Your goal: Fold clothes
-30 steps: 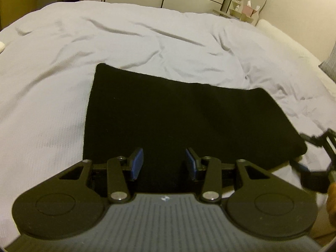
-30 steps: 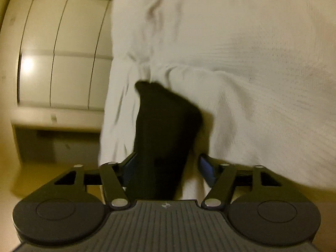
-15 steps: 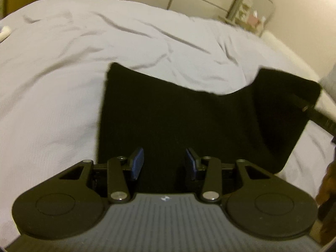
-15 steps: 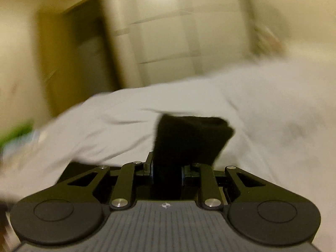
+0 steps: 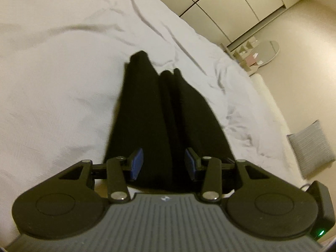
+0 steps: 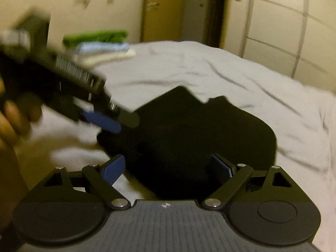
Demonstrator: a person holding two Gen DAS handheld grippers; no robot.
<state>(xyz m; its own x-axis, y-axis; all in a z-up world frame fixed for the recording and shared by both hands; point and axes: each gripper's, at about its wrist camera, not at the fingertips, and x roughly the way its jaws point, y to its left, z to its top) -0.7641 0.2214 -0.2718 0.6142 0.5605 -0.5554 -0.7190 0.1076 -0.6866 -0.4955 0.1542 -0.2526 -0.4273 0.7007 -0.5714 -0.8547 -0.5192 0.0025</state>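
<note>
A black garment (image 5: 166,113) lies folded over on the white bed (image 5: 52,84). In the left wrist view it runs away from my left gripper (image 5: 163,163), whose blue pads stand apart with cloth between them. In the right wrist view the garment (image 6: 189,130) is a doubled dark heap. My right gripper (image 6: 168,168) is wide open over its near edge. The left gripper (image 6: 100,121) also shows there, blurred, at the garment's left edge, its blue pad against the cloth.
A stack of folded clothes, green on top (image 6: 96,37), sits at the far left of the bed. Wardrobe doors (image 5: 220,4) stand behind the bed. A grey pillow (image 5: 310,147) lies at right. A small round mirror (image 5: 264,52) stands by the wall.
The right gripper carried the garment's right side over onto the left, then opened and let go. The flat rectangle is now a narrow doubled strip. The left gripper swung round.
</note>
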